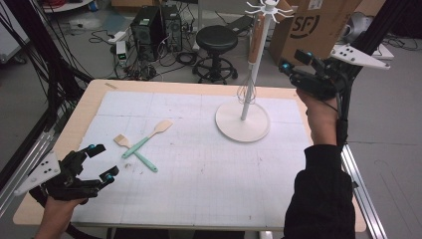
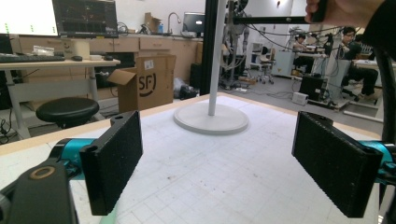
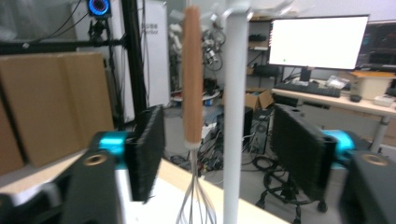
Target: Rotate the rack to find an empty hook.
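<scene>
Directly ahead of the right gripper (image 3: 217, 154), jaws spread, a whisk (image 3: 192, 116) hangs beside the stand (image 3: 234, 140). Left gripper (image 2: 217, 163) gapes above white table (image 1: 199, 189).

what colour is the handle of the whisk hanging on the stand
Light brown wood, on the whisk; clearest in the right gripper view.

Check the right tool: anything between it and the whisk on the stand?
Nothing visible. In the right gripper view the whisk hangs beside the stand's white pole, with open air between it and the right tool. The pole sits right next to the whisk, so it could crowd one jaw.
</scene>
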`<state>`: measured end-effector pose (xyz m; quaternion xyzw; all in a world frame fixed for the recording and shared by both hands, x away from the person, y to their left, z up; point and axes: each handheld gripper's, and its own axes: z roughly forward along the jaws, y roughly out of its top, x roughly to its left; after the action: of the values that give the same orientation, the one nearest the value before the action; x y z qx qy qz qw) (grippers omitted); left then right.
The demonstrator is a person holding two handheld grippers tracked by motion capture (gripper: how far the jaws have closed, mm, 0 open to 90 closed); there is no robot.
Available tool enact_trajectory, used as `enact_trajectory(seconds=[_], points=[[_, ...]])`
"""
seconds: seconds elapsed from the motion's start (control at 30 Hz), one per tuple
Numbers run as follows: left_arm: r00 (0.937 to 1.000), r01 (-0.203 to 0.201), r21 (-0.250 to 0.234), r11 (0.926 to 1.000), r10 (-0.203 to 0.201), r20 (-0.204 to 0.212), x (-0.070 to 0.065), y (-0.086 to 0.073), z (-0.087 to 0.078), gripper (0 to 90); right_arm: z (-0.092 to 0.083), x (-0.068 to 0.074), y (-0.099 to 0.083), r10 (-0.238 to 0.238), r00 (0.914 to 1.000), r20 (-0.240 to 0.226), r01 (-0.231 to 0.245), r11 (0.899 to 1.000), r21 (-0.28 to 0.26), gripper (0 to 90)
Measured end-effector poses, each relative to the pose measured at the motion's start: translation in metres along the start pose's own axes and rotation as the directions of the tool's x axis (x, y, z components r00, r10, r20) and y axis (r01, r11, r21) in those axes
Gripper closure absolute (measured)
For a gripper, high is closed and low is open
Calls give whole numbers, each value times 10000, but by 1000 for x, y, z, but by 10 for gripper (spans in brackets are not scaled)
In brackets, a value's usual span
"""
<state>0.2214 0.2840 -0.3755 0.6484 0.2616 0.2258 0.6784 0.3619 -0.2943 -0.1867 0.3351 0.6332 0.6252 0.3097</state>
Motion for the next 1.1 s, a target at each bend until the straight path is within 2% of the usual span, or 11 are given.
enact_trajectory(seconds=[0.07, 0.1, 0.17, 0.27, 0.6, 0.73, 0.87, 1.1], points=[[10000, 26, -9, 10000, -26, -7, 0, -1, 0, 168, 1, -1, 6, -30, 9999, 169, 32, 9999, -118, 571], [10000, 17, 0, 10000, -17, 24, 1, -1, 1, 169, 2, -2, 9, -87, 9999, 83, 88, 9999, -110, 632], [10000, 40, 32, 10000, -40, 29, 1, -2, 3, 172, 6, 0, 15, -512, 9986, 156, 512, 9987, 13, 736], [9999, 90, 22, 10000, -91, 55, 2, -2, 5, 174, 16, 3, 26, -809, 9960, 376, 805, 9967, 123, 886], [9999, 91, 104, 9999, -92, 139, 2, -3, 6, 175, 34, -3, 50, -691, 9969, 381, 686, 9975, 137, 891], [9998, 108, 78, 9999, -109, 165, 2, -3, 7, 175, 40, -5, 57, -589, 9983, 15, 588, 9974, 422, 891], [9998, 95, 75, 9999, -96, 182, 3, -3, 7, 175, 43, -3, 59, -486, 9975, -508, 503, 9982, 333, 891], [9998, 122, 50, 9999, -123, 167, 3, -3, 5, 175, 54, 5, 58, -606, 9930, -1012, 649, 9971, 402, 890]])
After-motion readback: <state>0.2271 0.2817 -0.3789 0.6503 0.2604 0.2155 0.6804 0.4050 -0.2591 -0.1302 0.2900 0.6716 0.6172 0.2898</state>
